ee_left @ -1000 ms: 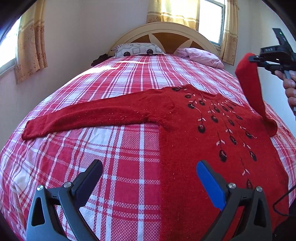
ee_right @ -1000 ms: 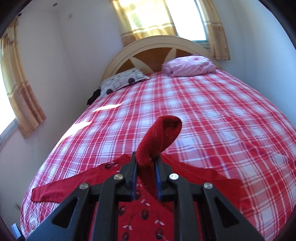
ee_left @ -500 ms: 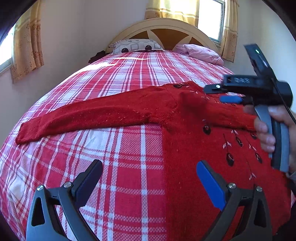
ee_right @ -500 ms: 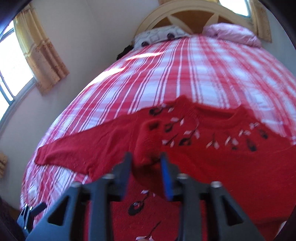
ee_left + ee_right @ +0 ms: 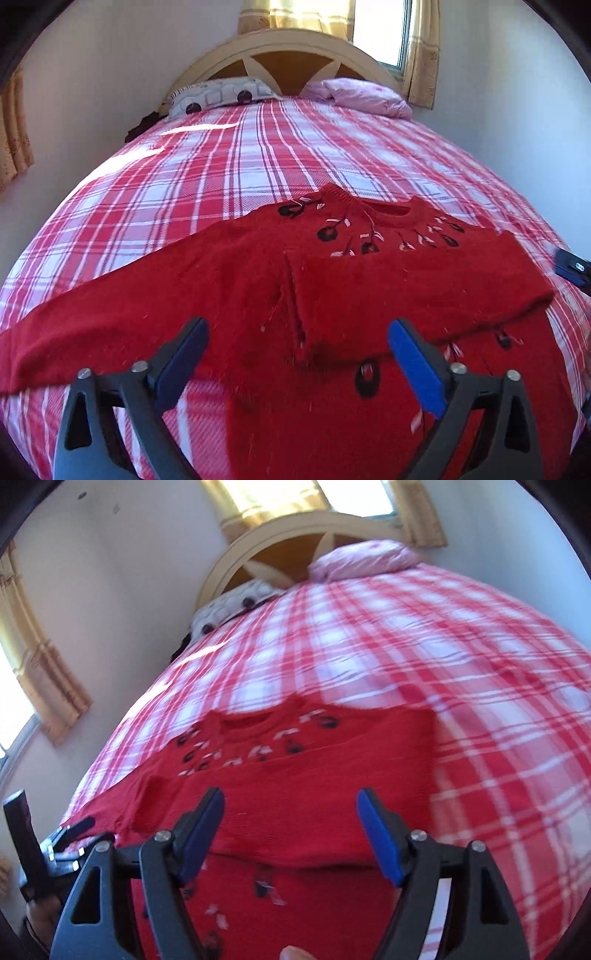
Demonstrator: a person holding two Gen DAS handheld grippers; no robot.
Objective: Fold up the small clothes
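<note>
Bed (image 5: 258,155) w/ plaid sheet: red sweater (image 5: 369,424) flat, one sleeve (image 5: 406,288) folded across chest. Left gripper (image 5: 297,356) & right gripper (image 5: 290,829) both spread, empty.

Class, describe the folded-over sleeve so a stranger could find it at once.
Start at the plaid bed, then find the red sweater spread near its foot. The folded sleeve lies as a band across the chest below the neckline, covering part of the flower pattern, unlike the other sleeve, stretched out sideways.
</note>
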